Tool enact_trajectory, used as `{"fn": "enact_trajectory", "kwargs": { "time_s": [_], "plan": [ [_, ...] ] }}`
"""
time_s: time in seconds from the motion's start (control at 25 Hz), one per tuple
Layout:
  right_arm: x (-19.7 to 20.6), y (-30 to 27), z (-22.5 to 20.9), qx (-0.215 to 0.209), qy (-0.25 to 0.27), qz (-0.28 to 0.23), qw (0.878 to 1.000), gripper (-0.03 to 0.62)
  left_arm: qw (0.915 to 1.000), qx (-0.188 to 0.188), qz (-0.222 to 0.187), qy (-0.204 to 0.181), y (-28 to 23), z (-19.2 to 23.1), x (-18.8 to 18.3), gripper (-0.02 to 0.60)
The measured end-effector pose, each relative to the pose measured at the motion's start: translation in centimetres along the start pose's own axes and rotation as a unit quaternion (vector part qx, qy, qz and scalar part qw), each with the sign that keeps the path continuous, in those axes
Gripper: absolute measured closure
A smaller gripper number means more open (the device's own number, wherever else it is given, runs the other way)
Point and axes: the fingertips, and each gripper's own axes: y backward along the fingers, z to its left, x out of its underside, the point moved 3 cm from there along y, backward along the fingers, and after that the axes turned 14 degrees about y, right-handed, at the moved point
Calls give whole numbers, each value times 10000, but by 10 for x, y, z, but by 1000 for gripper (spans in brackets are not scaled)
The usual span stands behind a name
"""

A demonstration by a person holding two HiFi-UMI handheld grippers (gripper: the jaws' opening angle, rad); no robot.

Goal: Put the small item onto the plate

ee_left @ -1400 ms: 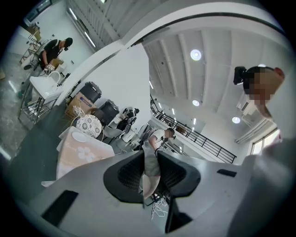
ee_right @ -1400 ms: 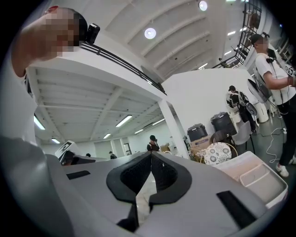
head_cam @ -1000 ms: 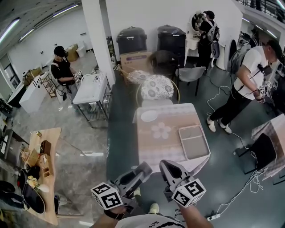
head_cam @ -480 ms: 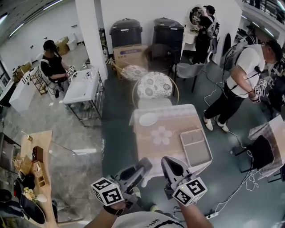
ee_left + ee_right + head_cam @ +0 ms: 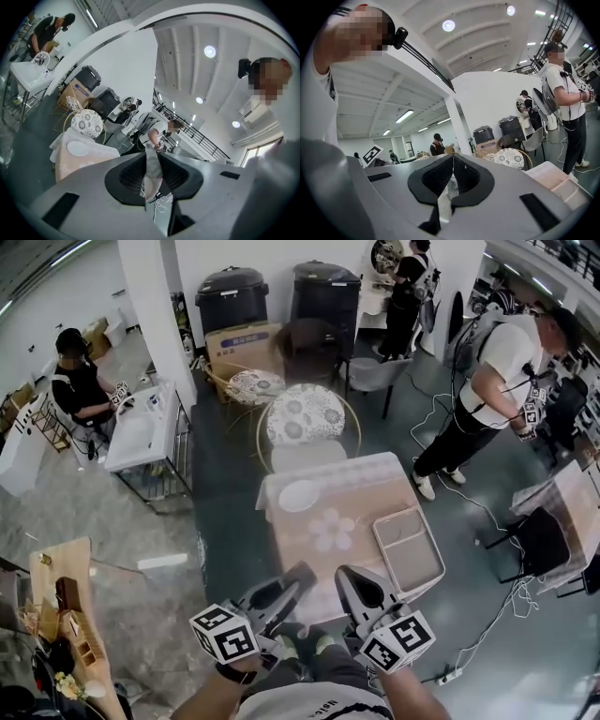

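Note:
A white plate lies at the far left of a table with a pink cloth; the left gripper view also shows this plate. No small item can be made out anywhere on the table. My left gripper hangs in the air before the table's near edge, its jaws a narrow slit apart with only the tray and cloth showing through. My right gripper is beside it, also raised, fingertips touching and nothing held.
A grey two-part tray sits on the table's right side, tray. A chair with a patterned cushion stands behind the table. A person in a white shirt stands at the right. Bins line the back wall.
The head view has swung a little, so the table and room sit further left and the wearer's legs now show below. Both grippers keep their place and jaw stance.

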Motion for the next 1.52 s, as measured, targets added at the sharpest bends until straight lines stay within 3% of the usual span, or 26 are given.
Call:
{"fn": "enact_trajectory", "kwargs": {
  "time_s": [0.24,0.52,0.84,1.52],
  "plan": [
    [9,-28,-39,2,-27,87,10000,580,9998,-116,169,9,-43,27,-19,494],
    [14,-71,-94,-260,-96,45,9996,580,9991,-415,24,27,-93,63,-49,494],
    [54,-119,-122,-499,-410,326,9974,580,9960,-858,71,227,-126,128,-68,492],
    [174,-210,-170,404,-687,886,9929,580,9877,-1080,1015,495,-215,339,-82,492]
  ]
}}
